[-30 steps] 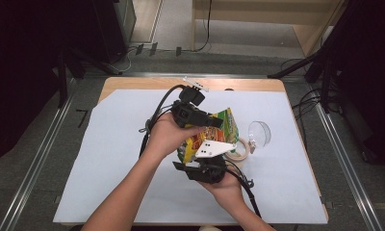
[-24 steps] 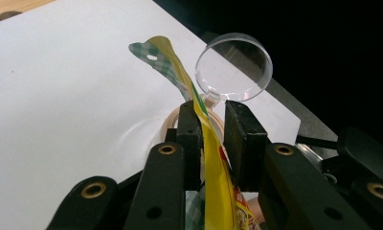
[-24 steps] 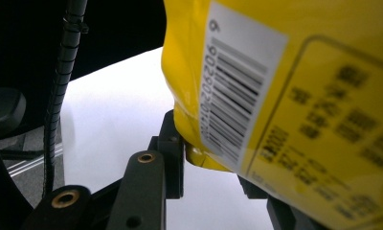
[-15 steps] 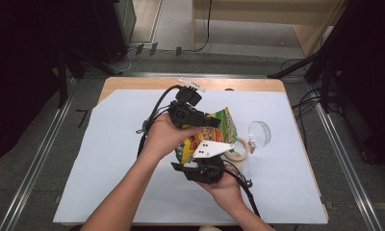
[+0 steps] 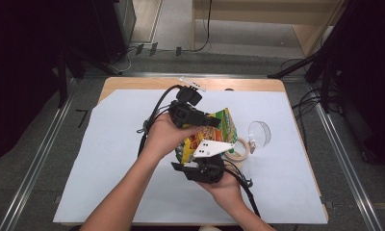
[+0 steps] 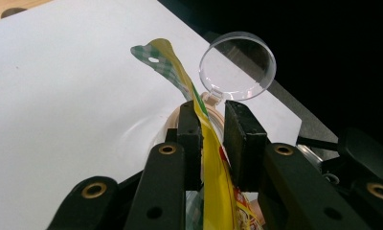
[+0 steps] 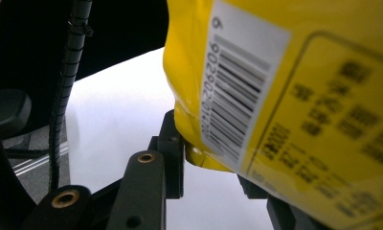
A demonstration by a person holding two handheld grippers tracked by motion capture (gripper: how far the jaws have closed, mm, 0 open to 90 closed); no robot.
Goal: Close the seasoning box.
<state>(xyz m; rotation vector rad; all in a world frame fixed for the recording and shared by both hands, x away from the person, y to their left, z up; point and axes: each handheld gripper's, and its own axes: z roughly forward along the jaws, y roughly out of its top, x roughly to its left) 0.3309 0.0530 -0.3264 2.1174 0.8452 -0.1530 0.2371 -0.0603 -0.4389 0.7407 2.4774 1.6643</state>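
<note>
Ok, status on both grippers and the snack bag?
Left gripper holds bag by its top edge. Right gripper shut on its bottom corner. Tape roll, clear lid close behind.

The snack bag point(image 5: 219, 127) sits up off the sheet point(image 5: 104, 163) near the middle of the surface point(image 5: 133, 83), between the left tongs point(image 5: 207, 120) at its far side and the right tongs point(image 5: 202, 163) at its near side. Just right of it lies a tape roll point(image 5: 239, 149) (partly behind the bag), with a round lens point(image 5: 259, 133) beyond that.
</note>
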